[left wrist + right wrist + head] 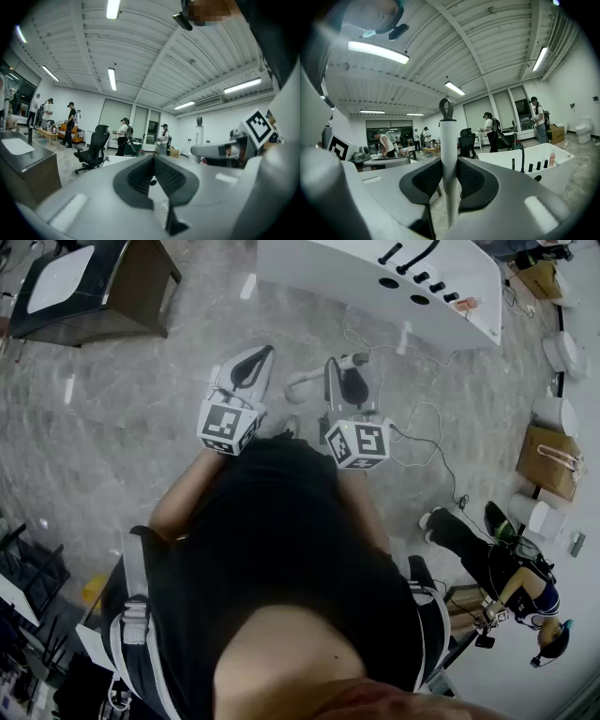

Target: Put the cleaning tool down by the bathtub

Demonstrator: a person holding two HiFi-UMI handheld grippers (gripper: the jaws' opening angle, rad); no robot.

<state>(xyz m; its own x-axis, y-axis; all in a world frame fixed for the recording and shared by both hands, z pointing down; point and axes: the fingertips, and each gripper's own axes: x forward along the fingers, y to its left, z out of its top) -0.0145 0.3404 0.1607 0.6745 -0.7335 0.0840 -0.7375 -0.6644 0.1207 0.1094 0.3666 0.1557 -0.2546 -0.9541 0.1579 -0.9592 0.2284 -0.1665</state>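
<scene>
The right tool (449,165) pinched the white cleaning stick (448,136) between its dark pads, one pad pressed on either side of the shaft. The stick stood upright in that grip, with a small loop (446,108) at its top end. The left tool (152,161) was empty, its pads pressed together at the tips with only a thin gap lower down. From the head view both tools were held out side by side in front of the person, above the grey marbled floor (141,390), the left one just beside the right. The white bathtub (309,273) lay a little beyond them. The stick was near the bathtub but clear of it. Dark taps (422,277) lined the bathtub's rim.
</scene>
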